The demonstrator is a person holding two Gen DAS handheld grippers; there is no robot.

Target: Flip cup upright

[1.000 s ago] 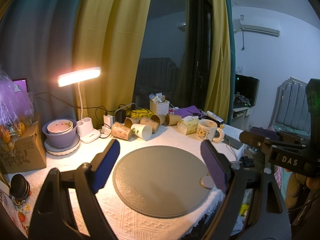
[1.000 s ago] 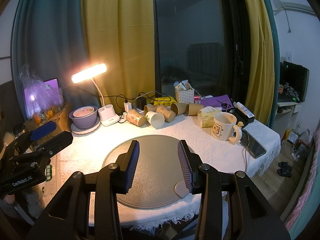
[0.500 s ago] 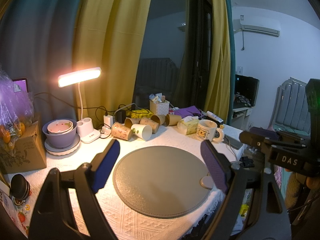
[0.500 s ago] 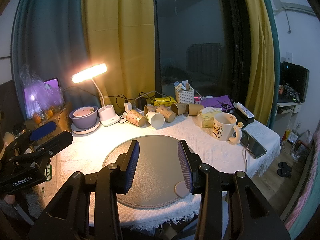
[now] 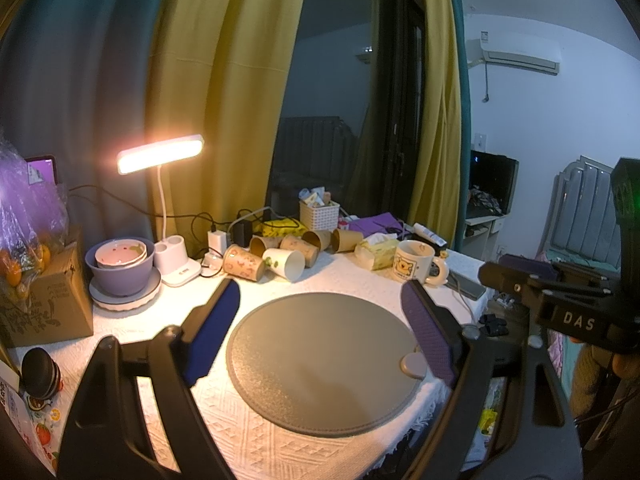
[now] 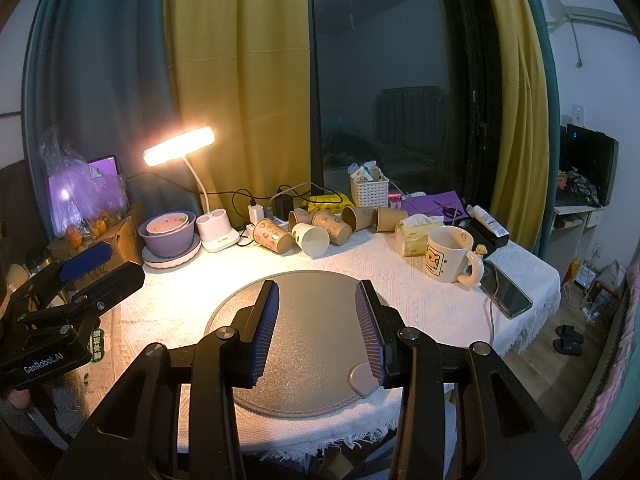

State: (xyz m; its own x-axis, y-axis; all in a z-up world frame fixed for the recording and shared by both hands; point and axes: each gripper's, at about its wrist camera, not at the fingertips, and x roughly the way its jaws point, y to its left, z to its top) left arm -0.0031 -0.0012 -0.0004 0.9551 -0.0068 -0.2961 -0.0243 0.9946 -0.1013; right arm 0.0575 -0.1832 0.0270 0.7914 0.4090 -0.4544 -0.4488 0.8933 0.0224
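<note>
Left gripper (image 5: 320, 332) wide open, right gripper (image 6: 317, 332) partly open — both empty, above the grey mat (image 5: 320, 364).
The cups (image 6: 308, 230) lie on their sides in a row at the table's far edge, well beyond both grippers — a white cup (image 6: 312, 239) in front, between the lamp (image 6: 216, 236) and an upright mug (image 6: 448, 254).

Counted on the table: six paper cups (image 6: 310, 239) lying on their sides, one mug (image 6: 446, 254), one round mat (image 6: 316, 344), one lamp (image 6: 179, 146), two grippers (image 6: 316, 322).
</note>
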